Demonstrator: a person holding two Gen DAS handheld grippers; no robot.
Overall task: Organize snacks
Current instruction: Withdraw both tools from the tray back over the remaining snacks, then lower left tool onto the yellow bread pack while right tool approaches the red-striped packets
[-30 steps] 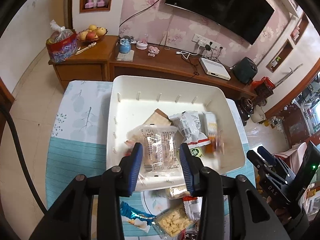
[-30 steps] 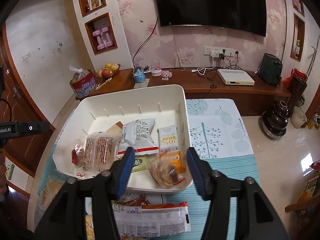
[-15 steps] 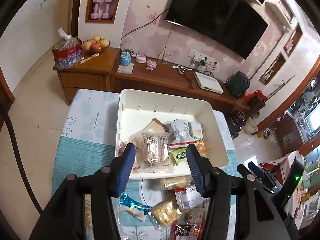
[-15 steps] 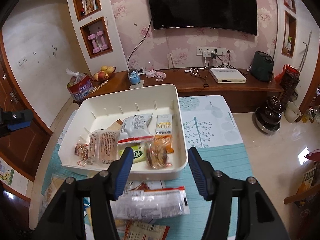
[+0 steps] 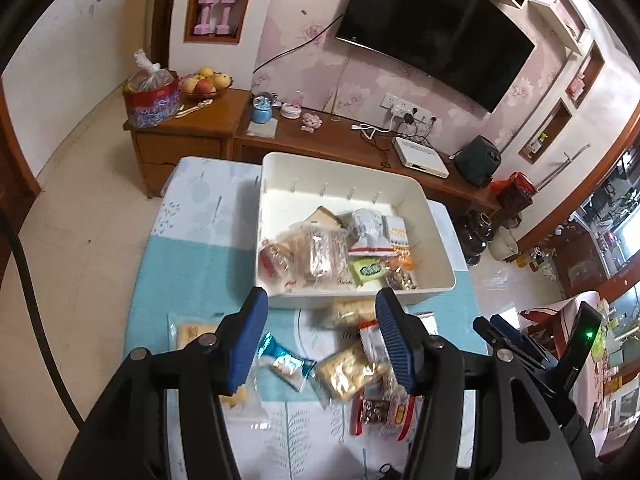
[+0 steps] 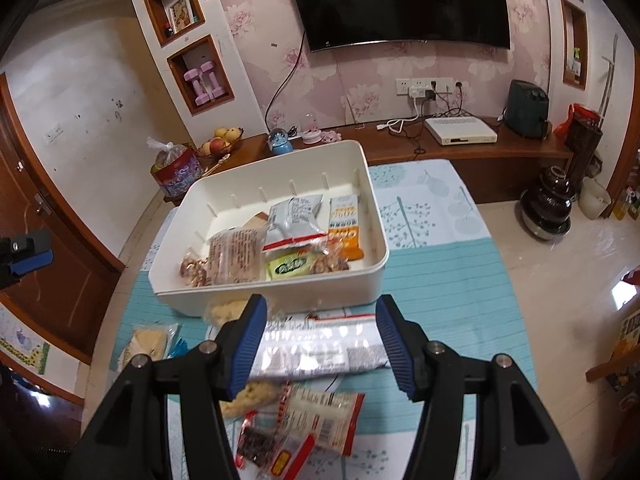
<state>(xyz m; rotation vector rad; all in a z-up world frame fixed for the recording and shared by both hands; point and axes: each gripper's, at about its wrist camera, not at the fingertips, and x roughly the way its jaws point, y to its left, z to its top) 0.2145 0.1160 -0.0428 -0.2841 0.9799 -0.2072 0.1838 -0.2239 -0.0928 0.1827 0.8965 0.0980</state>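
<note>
Your right gripper [image 6: 320, 334], jaws apart and empty, hangs over the long silvery foil snack packet [image 6: 320, 350]: light, crinkly, slippery, so pinch across its middle.

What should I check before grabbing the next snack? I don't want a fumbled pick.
1. Left gripper empty, fingers apart: ok.
2. Right gripper empty, fingers apart: ok.
3. Bin has room at its far end: ok.
4. Long silver pack lies below the right gripper, top uncovered: ok.
5. Blue wrapper lies alone on the cloth: ok.
6. Loose packs near the left gripper overlap: not ok.
</note>
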